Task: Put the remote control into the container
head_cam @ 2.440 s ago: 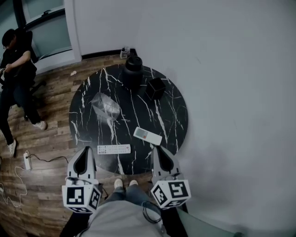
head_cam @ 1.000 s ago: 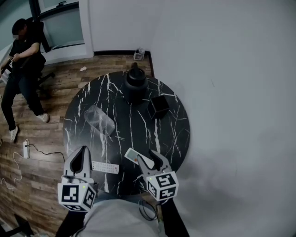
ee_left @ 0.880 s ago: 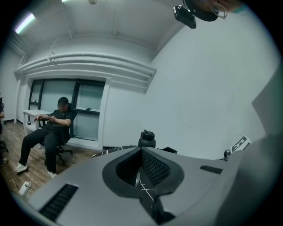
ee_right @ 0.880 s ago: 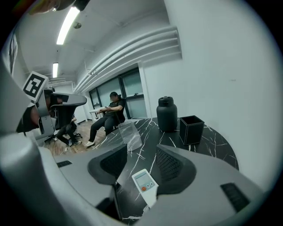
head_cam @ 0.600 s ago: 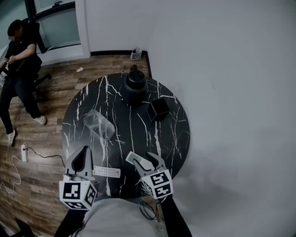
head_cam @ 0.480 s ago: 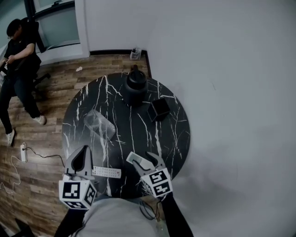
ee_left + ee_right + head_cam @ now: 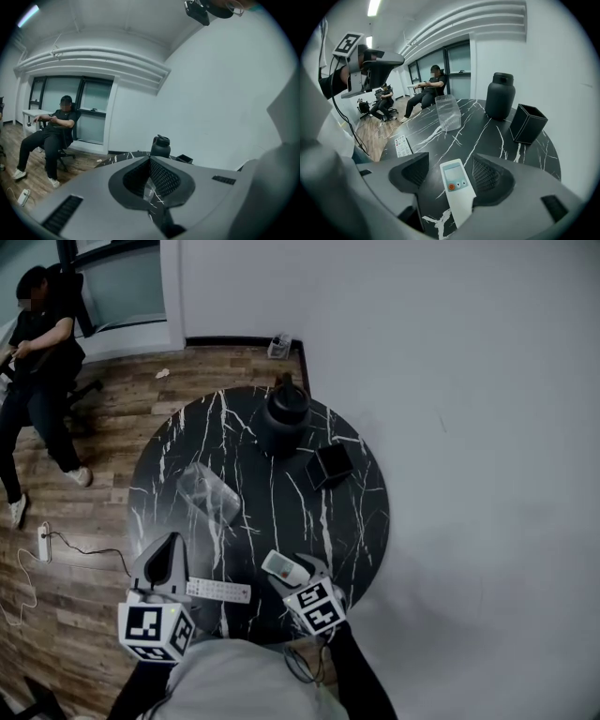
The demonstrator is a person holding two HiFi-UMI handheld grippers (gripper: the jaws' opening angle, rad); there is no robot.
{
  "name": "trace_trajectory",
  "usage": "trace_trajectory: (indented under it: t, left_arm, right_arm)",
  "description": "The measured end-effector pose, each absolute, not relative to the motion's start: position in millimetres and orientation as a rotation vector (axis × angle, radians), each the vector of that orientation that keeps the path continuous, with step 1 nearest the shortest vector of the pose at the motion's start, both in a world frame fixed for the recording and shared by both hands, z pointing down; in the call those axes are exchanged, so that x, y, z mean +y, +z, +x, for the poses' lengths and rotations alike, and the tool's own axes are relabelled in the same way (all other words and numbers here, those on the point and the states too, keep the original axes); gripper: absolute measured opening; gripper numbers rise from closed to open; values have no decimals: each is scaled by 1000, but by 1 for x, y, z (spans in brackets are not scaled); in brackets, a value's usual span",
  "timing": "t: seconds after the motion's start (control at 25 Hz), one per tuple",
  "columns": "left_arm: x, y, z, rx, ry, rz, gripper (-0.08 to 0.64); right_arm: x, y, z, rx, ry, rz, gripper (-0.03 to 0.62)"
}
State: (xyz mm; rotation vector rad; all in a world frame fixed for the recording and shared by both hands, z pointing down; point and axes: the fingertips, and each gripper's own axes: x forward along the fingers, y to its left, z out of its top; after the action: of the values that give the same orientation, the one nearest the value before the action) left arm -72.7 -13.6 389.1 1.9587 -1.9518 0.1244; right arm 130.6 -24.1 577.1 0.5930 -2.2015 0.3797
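Note:
A short white remote [image 7: 284, 567] with a small screen lies on the near part of the round black marble table [image 7: 281, 502]. My right gripper [image 7: 300, 571] points down over it. Its jaws have just been opening, and the remote [image 7: 457, 185] lies between the pads without either one touching it. A long white remote [image 7: 218, 590] with many buttons lies to the left, just right of my left gripper [image 7: 169, 551], which is shut on nothing. A clear plastic container [image 7: 208, 493] stands on the table's left side and shows again as the clear container [image 7: 448, 112].
A black jug [image 7: 284, 415] and an open black box [image 7: 334, 463] stand at the table's far side. A white wall runs close on the right. A person [image 7: 33, 343] sits on a chair across the wooden floor, and a power strip [image 7: 42, 542] lies there.
My right gripper has come down over the short white remote and its jaws have spread wider. My left gripper has shifted slightly beside the long remote.

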Motion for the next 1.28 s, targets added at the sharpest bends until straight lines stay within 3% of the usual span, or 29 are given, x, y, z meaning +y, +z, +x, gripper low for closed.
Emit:
trace_trajectory:
  t: [1.28]
  left_arm:
    - [-14,400,-108,-2000,137,1878,9]
  right_arm:
    - [-18,658,131,-1925,306,314,295]
